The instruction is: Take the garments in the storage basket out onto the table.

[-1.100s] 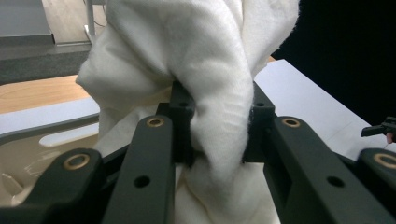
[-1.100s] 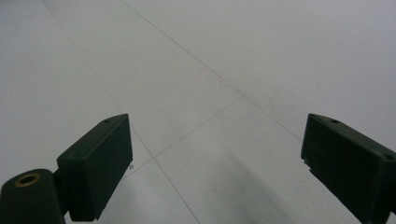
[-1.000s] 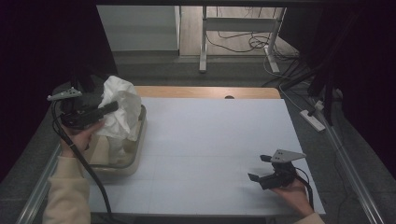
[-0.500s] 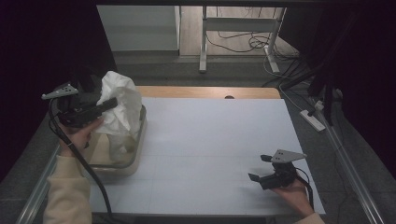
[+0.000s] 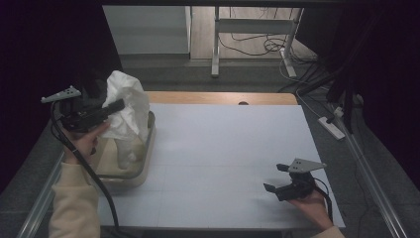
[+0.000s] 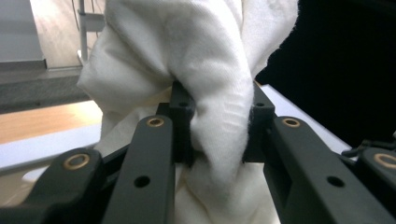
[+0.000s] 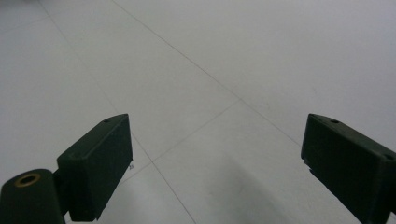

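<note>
At the left edge of the table, the person's left forearm, in a cream sleeve, rises from the bottom of the high view, and the left hand (image 5: 85, 141) grasps the black left gripper (image 5: 111, 107) from beneath, holding it raised and roughly level, its jaws pointing toward the table's middle. The grey three-cornered plate sits on its top and the black cable hangs down along the sleeve. In the left gripper view the two black jaws stand at a narrow gap, pinched on a thick fold of crumpled white cloth (image 6: 210, 93); the fabric bulges above and below the pads (image 6: 183, 126) and is squeezed between them. The rest of the cloth hangs from the jaws in a tall, rumpled bundle whose lower end reaches down into a shallow cream plastic tub (image 5: 141, 166) that sits directly under and just in front of the gripper.

Well apart to the right, near the table's front edge, the right hand (image 5: 309, 203) lies low on the pale grey table top (image 5: 228, 148), palm up under the black right gripper (image 5: 277, 179), which points leftward toward the table's middle. In the right gripper view its jaws stand wide apart with bare surface between them, holding and touching nothing.
</note>
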`<action>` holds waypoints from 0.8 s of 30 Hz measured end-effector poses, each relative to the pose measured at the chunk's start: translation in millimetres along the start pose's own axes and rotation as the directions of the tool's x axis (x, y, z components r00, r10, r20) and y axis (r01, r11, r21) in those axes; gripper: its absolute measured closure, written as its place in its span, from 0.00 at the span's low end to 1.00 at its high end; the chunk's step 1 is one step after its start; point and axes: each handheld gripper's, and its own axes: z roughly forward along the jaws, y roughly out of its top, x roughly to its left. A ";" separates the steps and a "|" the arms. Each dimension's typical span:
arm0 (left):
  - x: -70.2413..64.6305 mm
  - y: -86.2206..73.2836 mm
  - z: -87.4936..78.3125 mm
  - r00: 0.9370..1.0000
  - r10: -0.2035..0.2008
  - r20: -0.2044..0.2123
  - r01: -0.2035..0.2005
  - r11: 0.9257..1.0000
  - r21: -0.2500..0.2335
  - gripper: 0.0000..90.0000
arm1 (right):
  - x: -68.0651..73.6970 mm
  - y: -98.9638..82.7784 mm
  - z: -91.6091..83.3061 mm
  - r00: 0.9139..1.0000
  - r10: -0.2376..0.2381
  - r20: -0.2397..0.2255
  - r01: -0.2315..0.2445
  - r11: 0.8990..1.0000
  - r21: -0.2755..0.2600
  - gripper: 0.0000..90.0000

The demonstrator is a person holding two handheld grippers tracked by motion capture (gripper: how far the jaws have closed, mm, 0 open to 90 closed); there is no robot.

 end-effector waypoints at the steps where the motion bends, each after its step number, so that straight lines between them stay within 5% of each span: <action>1: -1.1 2.3 0.9 1.000 0.000 0.008 0.000 1.000 0.000 0.78 | 0.1 0.3 0.1 1.000 0.000 0.002 0.000 1.000 -0.003 0.10; 14: -18.2 19.2 5.4 0.999 0.008 0.046 -0.006 0.999 -0.031 0.78 | 0.4 4.1 2.5 1.000 -0.009 -0.014 0.008 1.000 -0.021 0.10; 24: -37.2 37.1 23.0 0.990 0.030 0.137 -0.024 0.998 -0.051 0.78 | -0.6 3.0 0.7 1.000 0.004 -0.002 -0.004 1.000 -0.018 0.10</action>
